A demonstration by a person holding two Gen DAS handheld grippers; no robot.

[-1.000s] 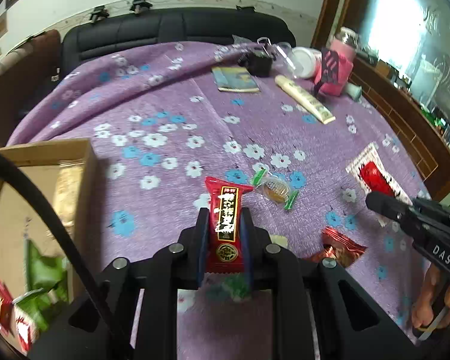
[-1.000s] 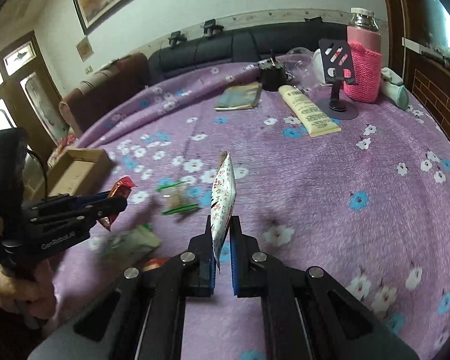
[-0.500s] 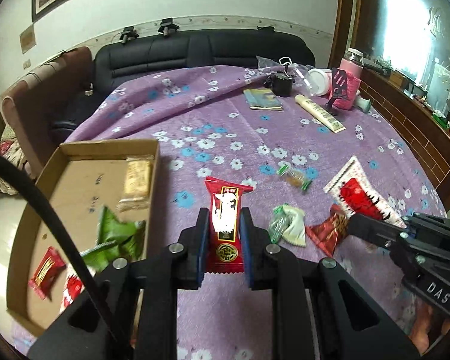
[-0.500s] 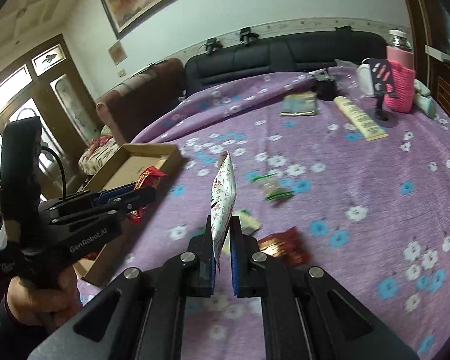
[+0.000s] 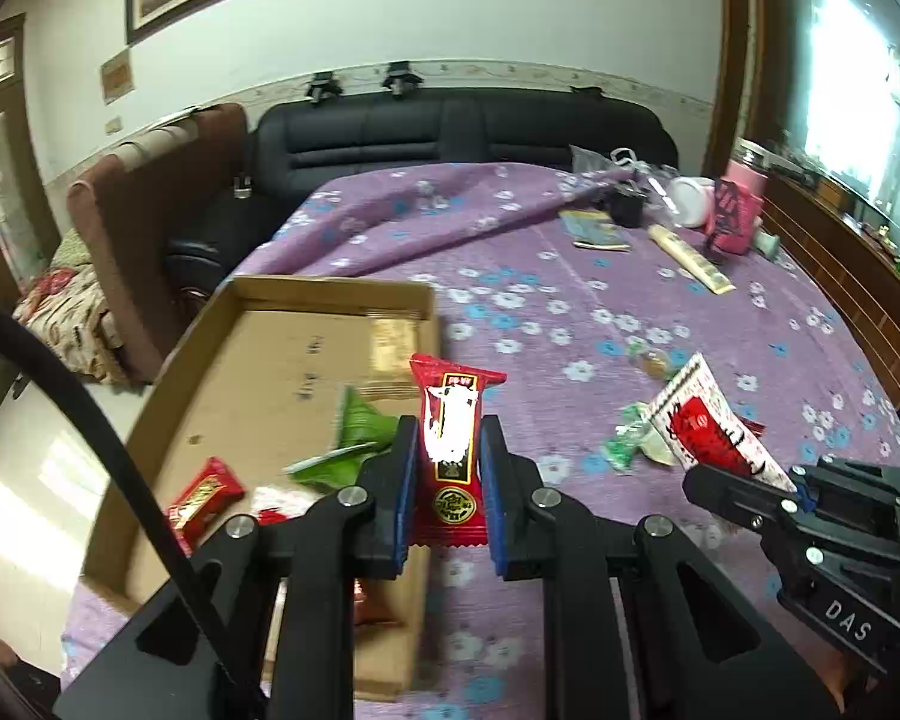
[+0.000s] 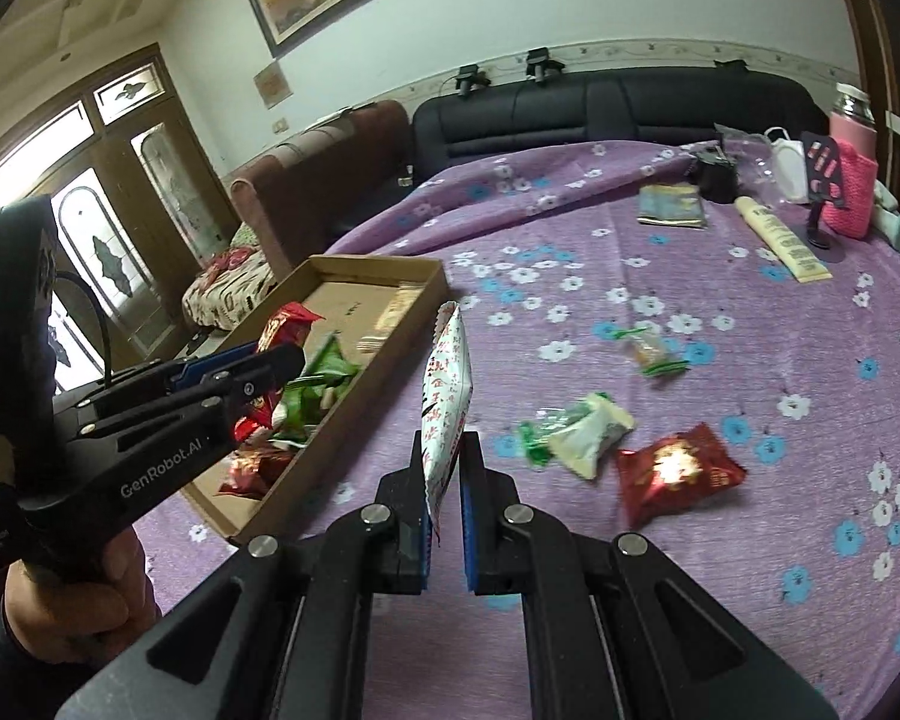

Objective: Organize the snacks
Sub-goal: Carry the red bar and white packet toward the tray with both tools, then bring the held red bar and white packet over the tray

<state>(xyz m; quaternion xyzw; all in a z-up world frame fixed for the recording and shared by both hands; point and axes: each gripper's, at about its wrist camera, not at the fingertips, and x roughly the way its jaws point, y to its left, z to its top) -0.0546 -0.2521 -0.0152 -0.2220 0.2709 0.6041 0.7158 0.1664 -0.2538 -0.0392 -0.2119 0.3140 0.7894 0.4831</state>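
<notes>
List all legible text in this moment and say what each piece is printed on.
"GenRobot.AI": side of the black left gripper.
"DAS": body of the black right gripper.
Red snack packet in the left gripper: characters glared, unreadable.
White-and-red snack packet in the right gripper: red characters, not readable.
Cream tube: print too small.

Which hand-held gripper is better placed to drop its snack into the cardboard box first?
Left. The left hand-held gripper holds the red snack packet at the brown cardboard box wall; the right hand-held gripper, holding the white-and-red packet, hangs beside it.
</notes>
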